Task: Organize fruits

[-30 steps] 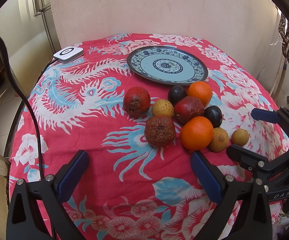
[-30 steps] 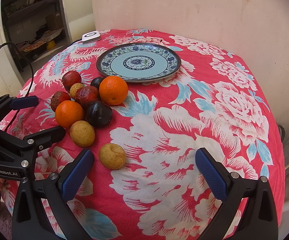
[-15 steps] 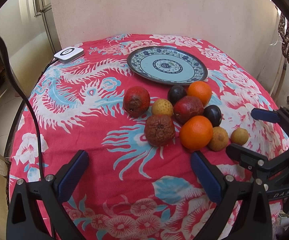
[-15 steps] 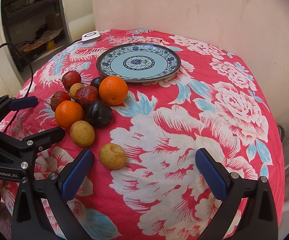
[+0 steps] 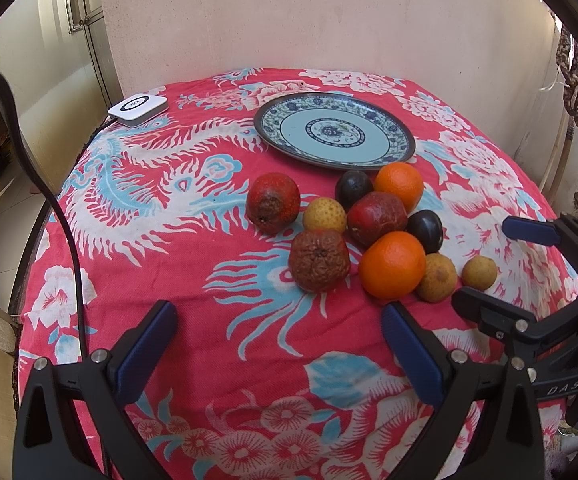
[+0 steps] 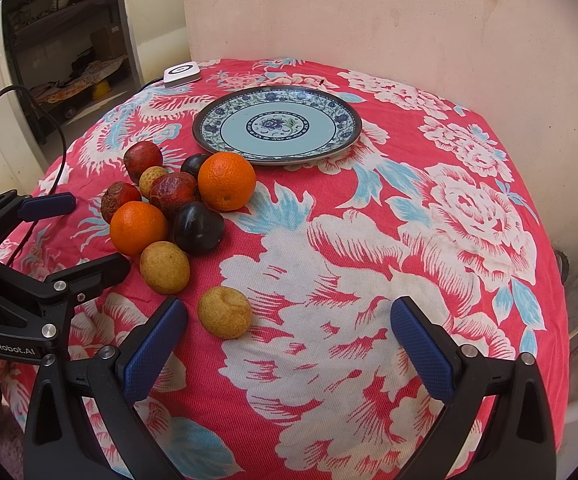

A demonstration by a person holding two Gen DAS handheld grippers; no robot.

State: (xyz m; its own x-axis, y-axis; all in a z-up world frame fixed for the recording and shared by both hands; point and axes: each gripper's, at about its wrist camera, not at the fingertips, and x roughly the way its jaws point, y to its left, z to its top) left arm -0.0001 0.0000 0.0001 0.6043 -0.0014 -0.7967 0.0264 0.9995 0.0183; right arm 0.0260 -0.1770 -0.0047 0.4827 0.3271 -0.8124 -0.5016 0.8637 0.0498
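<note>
Black tool (image 5: 277, 340) frames, blue textured pads (image 6: 421, 348), silver screws.

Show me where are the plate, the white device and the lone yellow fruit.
plate (image 6: 209, 136): right wrist view, on its patterned left rim.
white device (image 5: 138, 106): left wrist view, on its top face.
lone yellow fruit (image 6: 224, 312): right wrist view, on its middle.
</note>
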